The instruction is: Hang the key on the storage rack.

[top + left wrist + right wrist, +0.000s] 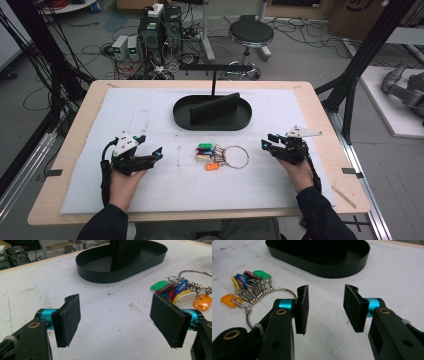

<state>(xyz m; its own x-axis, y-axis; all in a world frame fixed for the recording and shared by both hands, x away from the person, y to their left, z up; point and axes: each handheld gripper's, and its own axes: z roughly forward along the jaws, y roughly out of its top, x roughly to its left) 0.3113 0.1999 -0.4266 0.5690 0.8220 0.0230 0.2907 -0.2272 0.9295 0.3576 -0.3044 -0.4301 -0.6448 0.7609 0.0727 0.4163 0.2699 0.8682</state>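
Between both hands, from above, the key ring (226,155) lies on the tabletop (150,190), at 6 o'clock from the tray (185,120). Left hand-held gripper (116,322): wide, empty. Right hand-held gripper (325,310): half-closed, empty (approach the ring's bare loop at 9 o'clock).

Even, soft overhead light falls on the white mat (150,115) — shadows beneath things are faint. The high view is small and slightly soft. In both gripper views the near jaws blur a little — the black tray (100,267) shows mild sheen.
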